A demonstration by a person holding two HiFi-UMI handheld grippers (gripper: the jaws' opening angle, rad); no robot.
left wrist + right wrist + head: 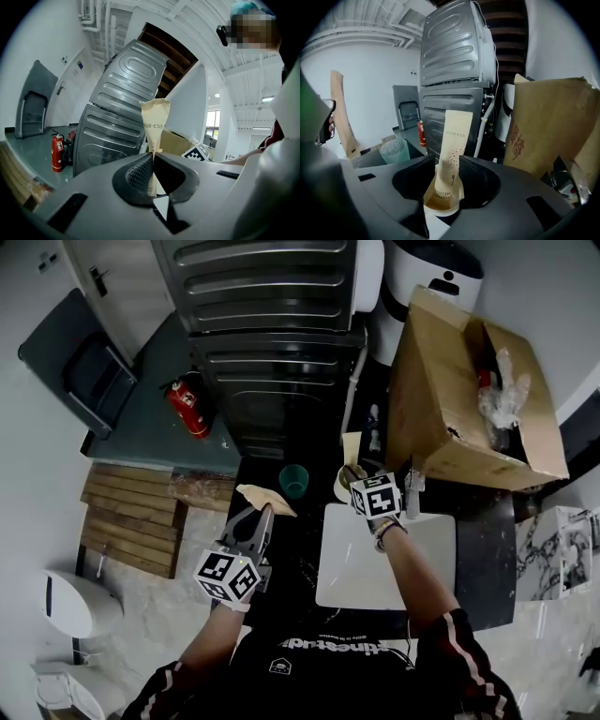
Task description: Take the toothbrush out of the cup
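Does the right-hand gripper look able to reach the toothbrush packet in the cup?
Probably yes: the right gripper has its open jaws on either side of the toothbrush packet standing in the cup, and nothing blocks it.

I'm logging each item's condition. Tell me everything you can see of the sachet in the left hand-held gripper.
The sachet is a narrow, flat strip of cream paper printed HIGH-END. Its lower part is pinched between the shut jaws of the left hand-held gripper, edge-on, twisting to show its broad face higher up. It juts free beyond them; only the pads touch it.
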